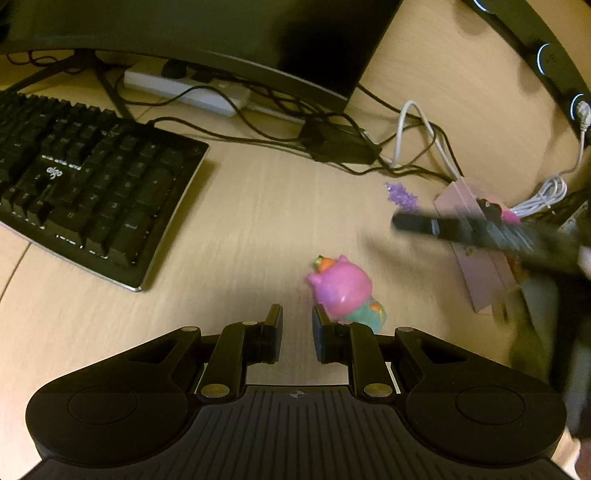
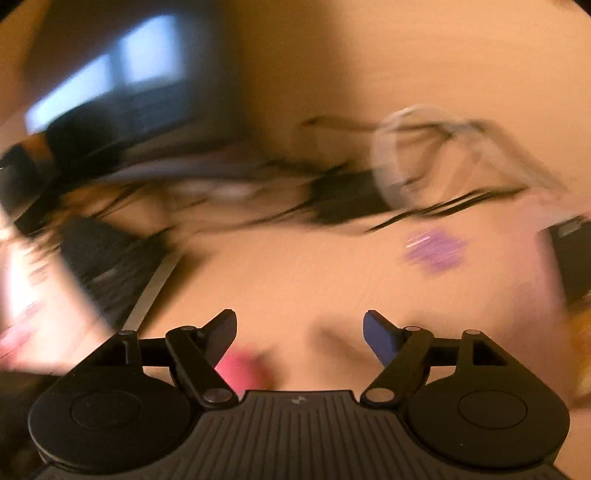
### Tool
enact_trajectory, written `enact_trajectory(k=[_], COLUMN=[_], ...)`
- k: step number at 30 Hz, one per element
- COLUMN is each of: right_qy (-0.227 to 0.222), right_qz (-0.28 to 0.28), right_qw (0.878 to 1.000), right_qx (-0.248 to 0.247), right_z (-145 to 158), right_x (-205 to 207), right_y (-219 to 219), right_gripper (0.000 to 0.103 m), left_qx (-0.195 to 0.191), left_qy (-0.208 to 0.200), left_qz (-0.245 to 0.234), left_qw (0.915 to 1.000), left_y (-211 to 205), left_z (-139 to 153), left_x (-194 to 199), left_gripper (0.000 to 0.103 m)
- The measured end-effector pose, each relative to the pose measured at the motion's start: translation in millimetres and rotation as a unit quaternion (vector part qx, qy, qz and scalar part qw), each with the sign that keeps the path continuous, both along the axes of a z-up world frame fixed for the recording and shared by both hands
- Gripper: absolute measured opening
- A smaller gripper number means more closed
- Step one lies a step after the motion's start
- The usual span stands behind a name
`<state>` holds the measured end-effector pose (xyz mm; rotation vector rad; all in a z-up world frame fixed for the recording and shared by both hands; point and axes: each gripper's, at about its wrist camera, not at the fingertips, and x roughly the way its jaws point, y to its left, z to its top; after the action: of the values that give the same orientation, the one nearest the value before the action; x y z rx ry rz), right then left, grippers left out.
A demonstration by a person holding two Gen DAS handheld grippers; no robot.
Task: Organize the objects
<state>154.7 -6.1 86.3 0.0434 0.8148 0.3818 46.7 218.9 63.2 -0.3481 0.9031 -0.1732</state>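
Note:
A pink pig toy point(image 1: 341, 286) with a teal base lies on the wooden desk just ahead and right of my left gripper point(image 1: 297, 323). The left jaws stand narrowly apart with nothing between them. A purple sparkly hair clip point(image 1: 402, 195) lies farther right, beside a pink box point(image 1: 476, 240). My right gripper point(image 1: 410, 223) shows blurred there, in front of the box. The right wrist view is heavily motion-blurred: my right gripper point(image 2: 299, 323) is open and empty. A pink blur, likely the toy point(image 2: 240, 369), lies below its left finger. The purple clip point(image 2: 436, 249) lies ahead right.
A black keyboard point(image 1: 85, 184) lies at the left. A monitor point(image 1: 207, 33) stands at the back over a white power strip point(image 1: 184, 90) and tangled black cables point(image 1: 332, 140). A white cable point(image 1: 424, 136) loops at the right.

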Motion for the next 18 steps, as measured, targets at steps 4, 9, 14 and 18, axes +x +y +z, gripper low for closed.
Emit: enact_trajectory(k=[4, 9, 14, 18], right_qy=[-0.02, -0.006, 0.012, 0.008], right_qz=[-0.093, -0.136, -0.155, -0.143], right_qw=[0.994, 0.988, 0.985, 0.986], right_qx=[-0.046, -0.078, -0.08, -0.09], right_z=[-10, -35, -47, -49], right_x=[46, 89, 105, 95], right_y=[-9, -9, -8, -6], right_gripper=[0.076, 0.08, 0.08, 0.056], left_qx=[-0.005, -0.009, -0.003, 0.0], left_qy=[-0.005, -0.01, -0.008, -0.004], left_qz=[-0.002, 0.002, 0.023, 0.028], left_qw=[1.0, 0.9999, 0.9997, 0.9996], left_y=[4, 17, 32, 34], left_z=[4, 7, 8, 9], left_x=[-10, -28, -39, -41], left_gripper=[0.019, 0.018, 0.019, 0.019])
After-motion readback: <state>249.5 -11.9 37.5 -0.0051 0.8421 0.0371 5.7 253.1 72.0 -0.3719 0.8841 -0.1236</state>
